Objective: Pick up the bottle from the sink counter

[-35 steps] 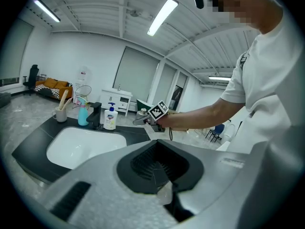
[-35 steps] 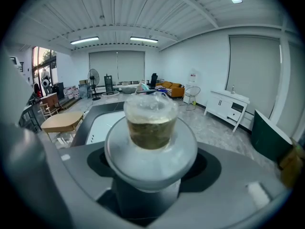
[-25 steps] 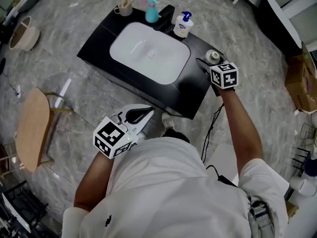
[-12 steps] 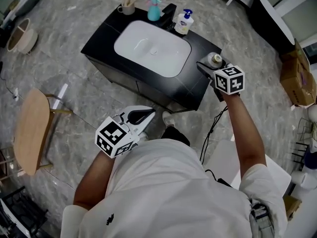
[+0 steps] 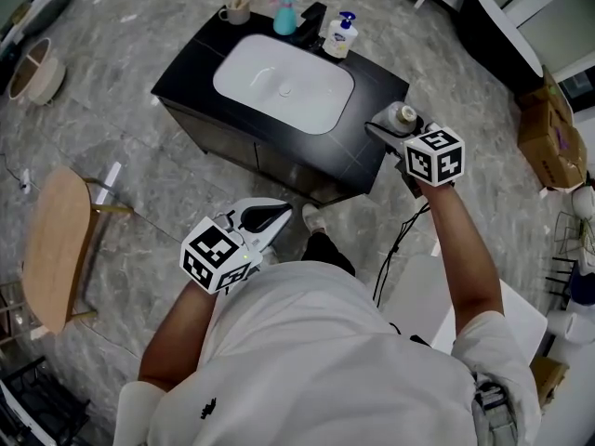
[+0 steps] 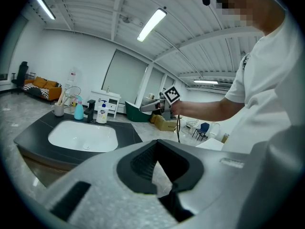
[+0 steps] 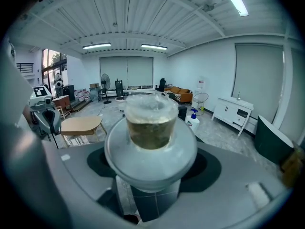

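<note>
The right gripper (image 5: 398, 128) is pinching the bottle (image 7: 150, 128) between its two jaws, which are standing wide apart on the bottle's round body, one pad on each side. The bottle is standing upright, its long axis running vertically. Its clear cap is pointing up and its base is pointing down. In the right gripper view the cap and the neck, which looks amber inside, are rising above the jaws. The broad pale shoulder is spreading out just over them, and the lower body is dropping down through the gap between the dark pads. The bottle is sitting centred in that gap, deep between the jaws rather than out at their tips.

In the head view the cap is showing end-on as a small pale circle. It is lying right at the right-hand edge of the black sink counter (image 5: 372, 110), well apart from the white basin (image 5: 284, 84). Whether the base is touching the counter cannot be told.

At the back of the counter a cup of brushes (image 5: 234, 12), a teal spray bottle (image 5: 285, 13), the black faucet (image 5: 311, 19) and a white pump bottle (image 5: 340, 37) are standing in a row.

The left gripper (image 5: 282, 212) is hanging near the person's body, over the floor in front of the counter. Its jaws are meeting at the tips with nothing between them.
</note>
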Available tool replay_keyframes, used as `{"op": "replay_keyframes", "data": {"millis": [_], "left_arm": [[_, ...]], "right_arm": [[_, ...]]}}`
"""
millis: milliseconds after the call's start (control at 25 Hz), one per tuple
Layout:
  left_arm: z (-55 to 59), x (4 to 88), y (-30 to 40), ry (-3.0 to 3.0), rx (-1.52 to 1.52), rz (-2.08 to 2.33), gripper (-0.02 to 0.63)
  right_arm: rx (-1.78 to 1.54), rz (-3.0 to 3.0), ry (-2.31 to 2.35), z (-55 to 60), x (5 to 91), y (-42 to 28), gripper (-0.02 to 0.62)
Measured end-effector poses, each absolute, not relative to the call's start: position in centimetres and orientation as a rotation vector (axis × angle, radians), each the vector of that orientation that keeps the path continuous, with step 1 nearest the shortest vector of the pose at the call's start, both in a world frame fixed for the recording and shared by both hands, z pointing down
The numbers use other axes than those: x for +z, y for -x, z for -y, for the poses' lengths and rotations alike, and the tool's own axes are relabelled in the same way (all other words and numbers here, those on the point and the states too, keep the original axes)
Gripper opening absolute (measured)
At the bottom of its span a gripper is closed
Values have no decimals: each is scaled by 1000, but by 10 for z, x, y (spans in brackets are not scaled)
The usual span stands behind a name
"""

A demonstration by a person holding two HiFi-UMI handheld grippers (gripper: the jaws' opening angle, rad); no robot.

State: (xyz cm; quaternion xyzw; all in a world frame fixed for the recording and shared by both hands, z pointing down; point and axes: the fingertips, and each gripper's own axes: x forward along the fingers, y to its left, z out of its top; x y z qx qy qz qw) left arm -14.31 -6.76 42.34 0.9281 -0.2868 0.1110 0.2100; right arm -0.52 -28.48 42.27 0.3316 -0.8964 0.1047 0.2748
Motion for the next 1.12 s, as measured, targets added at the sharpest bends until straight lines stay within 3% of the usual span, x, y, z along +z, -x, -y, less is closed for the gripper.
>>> {"op": "replay_keyframes", "data": {"millis": [1120], "left_arm": [[47,427,155,-2575,271,816,6]], "right_arm": [[268,2411,-847,254,413,21,351]]}}
